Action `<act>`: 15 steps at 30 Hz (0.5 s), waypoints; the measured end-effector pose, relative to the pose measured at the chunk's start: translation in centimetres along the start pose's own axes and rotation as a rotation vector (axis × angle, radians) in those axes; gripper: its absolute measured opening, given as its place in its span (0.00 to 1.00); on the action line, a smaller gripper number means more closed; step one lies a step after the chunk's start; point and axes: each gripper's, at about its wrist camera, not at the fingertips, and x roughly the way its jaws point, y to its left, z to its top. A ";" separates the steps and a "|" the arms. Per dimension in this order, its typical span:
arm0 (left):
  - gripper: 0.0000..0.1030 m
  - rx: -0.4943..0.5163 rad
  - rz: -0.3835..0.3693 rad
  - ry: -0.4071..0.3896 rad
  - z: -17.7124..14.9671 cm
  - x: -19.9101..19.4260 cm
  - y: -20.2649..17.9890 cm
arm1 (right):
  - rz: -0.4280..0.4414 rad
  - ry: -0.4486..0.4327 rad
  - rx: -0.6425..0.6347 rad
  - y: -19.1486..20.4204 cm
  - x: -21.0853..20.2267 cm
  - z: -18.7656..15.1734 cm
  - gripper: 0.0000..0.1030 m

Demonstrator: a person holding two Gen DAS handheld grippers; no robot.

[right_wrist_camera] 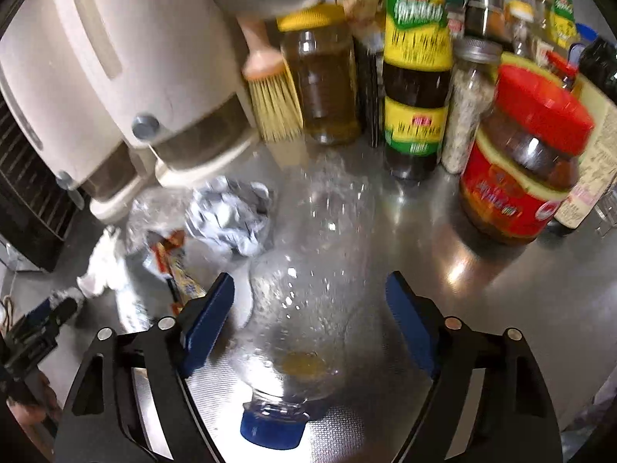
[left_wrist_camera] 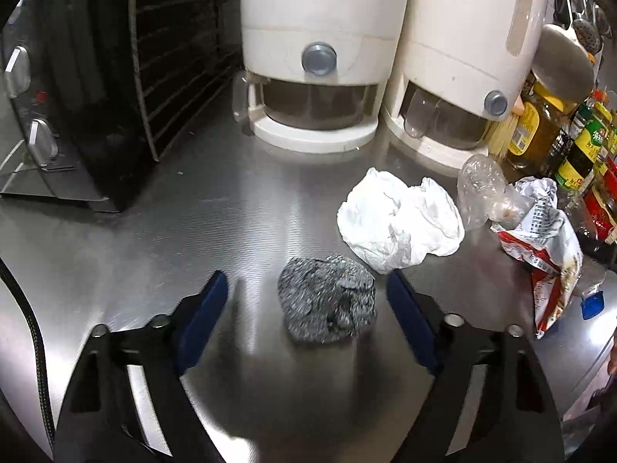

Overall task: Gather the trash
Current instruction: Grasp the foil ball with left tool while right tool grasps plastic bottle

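A grey steel-wool scrubber [left_wrist_camera: 327, 301] lies on the steel counter [left_wrist_camera: 193, 223] between the open fingers of my left gripper [left_wrist_camera: 306, 289], nearer the right finger. Behind it lie crumpled white paper [left_wrist_camera: 401, 218], a clear plastic bag [left_wrist_camera: 482, 189] and a torn red-and-silver snack wrapper [left_wrist_camera: 547, 247]. My right gripper [right_wrist_camera: 310, 293] is open around a clear plastic bottle [right_wrist_camera: 308, 270] with a blue cap [right_wrist_camera: 272, 430] that lies on the counter, cap toward the camera. The wrapper [right_wrist_camera: 227, 216] and paper [right_wrist_camera: 102, 266] show to its left.
Two white dispensers [left_wrist_camera: 320, 58] stand at the back, a black toaster oven [left_wrist_camera: 77, 96] on the left. Oil and sauce bottles [right_wrist_camera: 418, 61], a red-lidded jar [right_wrist_camera: 524, 154] and a brush [right_wrist_camera: 270, 88] crowd the right side.
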 end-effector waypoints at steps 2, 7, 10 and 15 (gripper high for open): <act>0.62 -0.001 -0.016 0.017 0.1 0.8 0.0 | 0.011 0.020 -0.004 -0.1 0.7 -0.2 0.69; 0.41 0.010 -0.013 0.015 0.0 0.9 -0.2 | 0.000 0.024 -0.042 0.5 1.0 -0.5 0.58; 0.41 0.003 -0.002 0.009 -0.4 0.3 -0.1 | 0.012 0.030 -0.057 0.7 0.4 -0.9 0.58; 0.40 0.013 0.006 -0.024 -1.7 -2.7 -0.6 | 0.014 -0.002 -0.053 0.3 -2.2 -1.9 0.58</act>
